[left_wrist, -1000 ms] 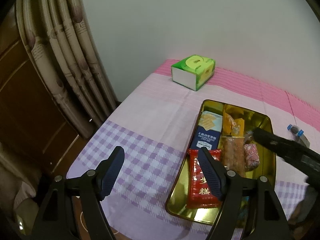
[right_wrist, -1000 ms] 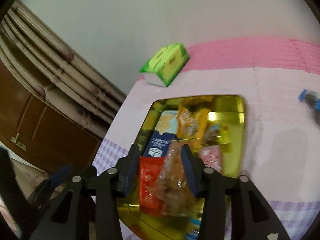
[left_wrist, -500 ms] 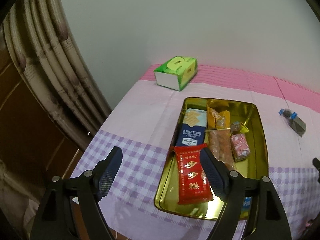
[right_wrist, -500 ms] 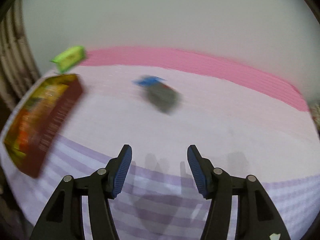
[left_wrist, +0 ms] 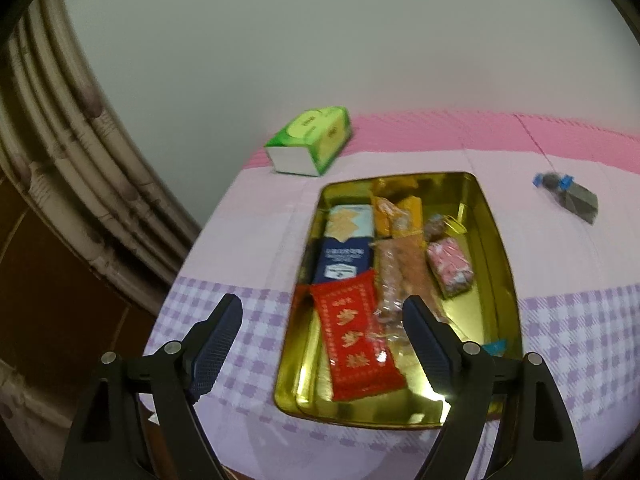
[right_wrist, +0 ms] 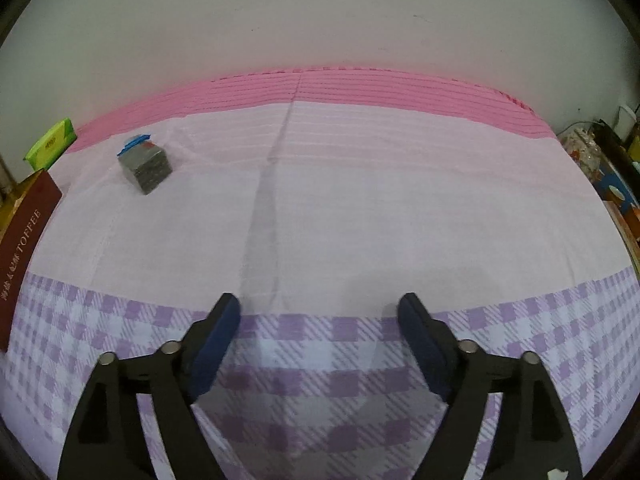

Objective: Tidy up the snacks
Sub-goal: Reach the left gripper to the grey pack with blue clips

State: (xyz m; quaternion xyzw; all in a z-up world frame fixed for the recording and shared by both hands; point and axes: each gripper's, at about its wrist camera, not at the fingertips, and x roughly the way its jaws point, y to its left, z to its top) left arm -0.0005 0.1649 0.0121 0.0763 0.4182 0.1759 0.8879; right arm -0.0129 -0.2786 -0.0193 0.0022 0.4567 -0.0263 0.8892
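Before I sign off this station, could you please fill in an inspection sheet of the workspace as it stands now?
Surface: cloth-covered table, pink band at the back, lilac checks in front.
Job's things: gold tin tray holding a red packet, a blue cracker box, a clear-wrapped bar, orange packets and a pink sweet pack.
Clutter: green tissue box; grey pack with blue end, outside the tray.
Grippers: left gripper over the tray's near end, jaws wide, empty; right gripper over bare cloth, jaws just opening, empty.
Cables: nothing seen.
Surroundings: curtain, plain wall.
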